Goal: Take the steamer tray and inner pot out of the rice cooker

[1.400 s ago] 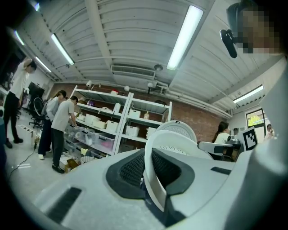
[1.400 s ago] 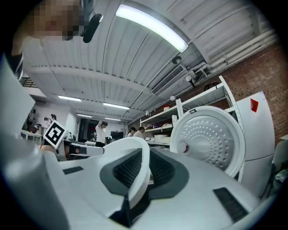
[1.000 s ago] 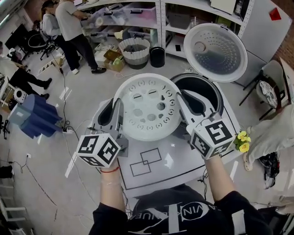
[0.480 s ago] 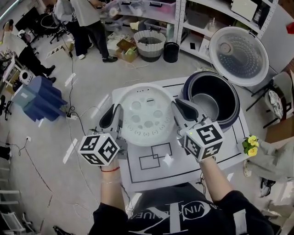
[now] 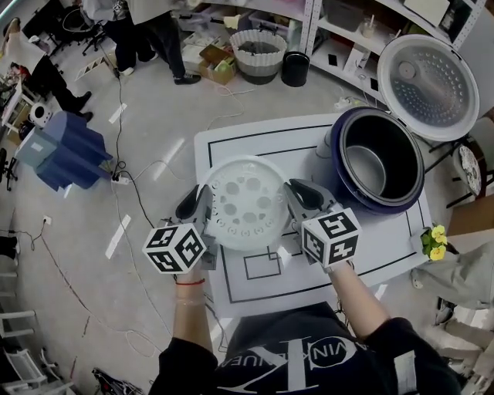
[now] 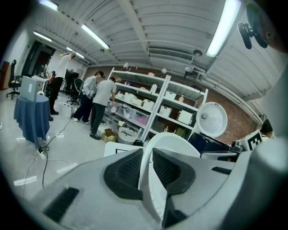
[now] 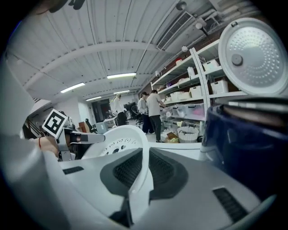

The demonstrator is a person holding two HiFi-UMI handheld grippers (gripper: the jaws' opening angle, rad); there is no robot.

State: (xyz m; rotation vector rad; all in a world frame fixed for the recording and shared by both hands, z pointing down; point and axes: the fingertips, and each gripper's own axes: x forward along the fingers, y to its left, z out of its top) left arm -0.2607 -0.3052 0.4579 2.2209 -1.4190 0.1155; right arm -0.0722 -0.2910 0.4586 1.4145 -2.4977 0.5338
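Note:
The white perforated steamer tray [image 5: 245, 202] hangs over the white mat [image 5: 231, 150], left of the dark blue rice cooker [image 5: 378, 166]. My left gripper [image 5: 202, 207] is shut on the tray's left rim [image 6: 145, 166], my right gripper [image 5: 293, 197] on its right rim [image 7: 143, 161]. In each gripper view the thin white rim is pinched between the black pads. The cooker's lid [image 5: 428, 75] stands open, and the silver inner pot [image 5: 369, 168] sits inside the body.
The table's mat carries black outlined rectangles [image 5: 262, 266]. People stand by shelving [image 5: 324, 23] at the back. A blue-draped table [image 5: 65, 150] stands on the floor at left, cables [image 5: 123, 177] trail beside it, and yellow flowers [image 5: 434, 241] lie off the table's right edge.
Both grippers have carried the steamer tray down and to the left, away from the cooker's opening, to hang low over the mat. The grip on both rims is unchanged.

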